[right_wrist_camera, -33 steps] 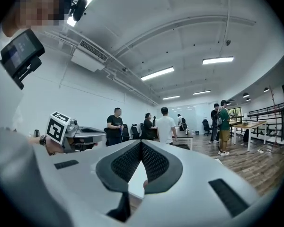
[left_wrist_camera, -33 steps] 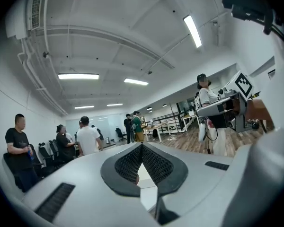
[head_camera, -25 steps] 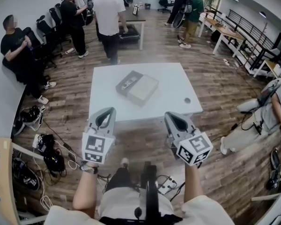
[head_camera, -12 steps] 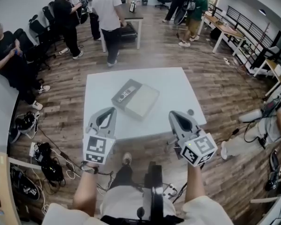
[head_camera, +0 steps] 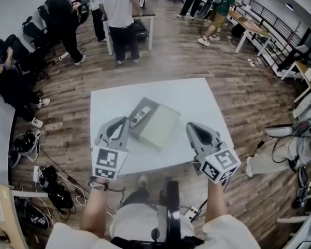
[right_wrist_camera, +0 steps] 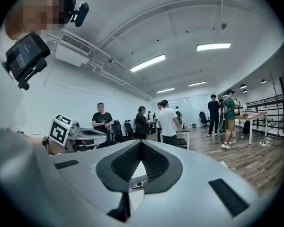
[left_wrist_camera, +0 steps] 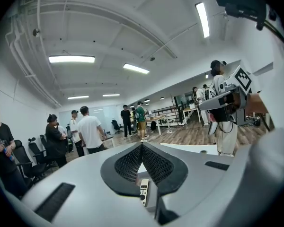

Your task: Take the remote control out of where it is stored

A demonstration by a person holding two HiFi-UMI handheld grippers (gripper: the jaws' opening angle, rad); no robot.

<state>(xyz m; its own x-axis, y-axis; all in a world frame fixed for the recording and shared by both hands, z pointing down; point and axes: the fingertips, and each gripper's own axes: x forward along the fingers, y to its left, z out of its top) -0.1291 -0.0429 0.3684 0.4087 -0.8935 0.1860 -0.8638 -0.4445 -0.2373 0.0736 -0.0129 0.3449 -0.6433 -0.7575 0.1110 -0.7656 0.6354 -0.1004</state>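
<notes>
An open flat box (head_camera: 160,129) lies on the white table (head_camera: 197,100). Its grey left part holds the remote control (head_camera: 139,116), a slim pale stick with dark buttons. My left gripper (head_camera: 123,122) is shut and empty, with its tips just left of the box, close to the remote. The left gripper view shows the remote (left_wrist_camera: 143,191) through the gap under the closed tips (left_wrist_camera: 142,145). My right gripper (head_camera: 191,126) hangs over the table's near edge, right of the box, shut with nothing in it. In the right gripper view the remote (right_wrist_camera: 138,184) is small and farther off.
Several people stand around a desk (head_camera: 145,14) beyond the table. Bags and cables (head_camera: 52,183) lie on the wooden floor at the left. More desks (head_camera: 249,30) line the right wall. A dark stand (head_camera: 169,206) sits between my arms.
Both grippers have moved forward together from over the floor to the table's near edge. The table and box now appear closer. Both stay shut.
</notes>
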